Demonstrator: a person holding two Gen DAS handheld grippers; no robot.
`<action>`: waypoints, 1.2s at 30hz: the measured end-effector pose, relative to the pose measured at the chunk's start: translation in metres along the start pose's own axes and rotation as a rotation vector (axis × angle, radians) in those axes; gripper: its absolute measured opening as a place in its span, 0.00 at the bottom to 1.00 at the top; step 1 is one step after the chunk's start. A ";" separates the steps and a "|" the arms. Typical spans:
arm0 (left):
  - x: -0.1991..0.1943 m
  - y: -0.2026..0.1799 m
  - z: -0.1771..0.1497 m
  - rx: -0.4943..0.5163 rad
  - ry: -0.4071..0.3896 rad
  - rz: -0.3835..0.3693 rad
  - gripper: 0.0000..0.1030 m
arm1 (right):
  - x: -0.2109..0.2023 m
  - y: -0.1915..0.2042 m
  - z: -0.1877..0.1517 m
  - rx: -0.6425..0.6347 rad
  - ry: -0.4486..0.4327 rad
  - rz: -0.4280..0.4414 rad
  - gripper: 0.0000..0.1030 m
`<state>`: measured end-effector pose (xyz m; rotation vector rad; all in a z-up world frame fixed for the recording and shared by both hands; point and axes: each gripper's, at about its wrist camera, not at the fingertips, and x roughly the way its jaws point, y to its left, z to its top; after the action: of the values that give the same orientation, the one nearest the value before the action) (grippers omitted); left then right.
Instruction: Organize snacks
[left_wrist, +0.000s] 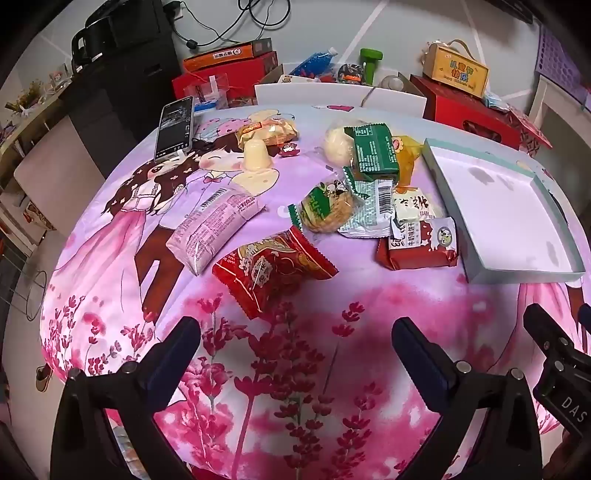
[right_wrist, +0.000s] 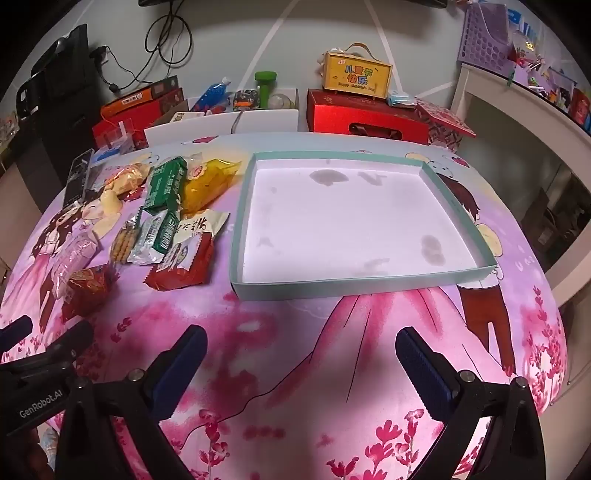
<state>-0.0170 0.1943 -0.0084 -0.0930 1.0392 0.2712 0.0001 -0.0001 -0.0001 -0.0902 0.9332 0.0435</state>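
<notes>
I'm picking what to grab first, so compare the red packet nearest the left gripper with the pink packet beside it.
The red packet is crimson with gold print and zigzag-cut ends; the pink packet is pale pink with a barcode and smooth sealed ends. The red packet looks puffy and squat, while the pink packet is a longer, flatter block. The red packet lies closer to the open left gripper. Both lie sealed on the tablecloth, outside the tray.

Phone (left_wrist: 174, 127) on cartoon tablecloth (left_wrist: 295, 369)

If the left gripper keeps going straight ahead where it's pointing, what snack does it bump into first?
Probably the red snack packet: it lies nearest, just ahead of the open left gripper. Depth is hard to judge here.
</notes>
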 end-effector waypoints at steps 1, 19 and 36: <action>0.000 0.000 0.000 0.001 0.004 0.000 1.00 | 0.000 0.000 0.000 0.002 0.002 0.001 1.00; 0.001 -0.001 0.000 -0.002 -0.005 0.001 1.00 | 0.000 0.001 0.000 0.001 0.000 -0.004 1.00; -0.002 0.000 -0.001 0.002 -0.011 0.001 1.00 | -0.002 0.001 0.002 0.002 -0.001 -0.003 1.00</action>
<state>-0.0182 0.1937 -0.0074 -0.0892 1.0281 0.2716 0.0002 0.0014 0.0027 -0.0900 0.9317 0.0398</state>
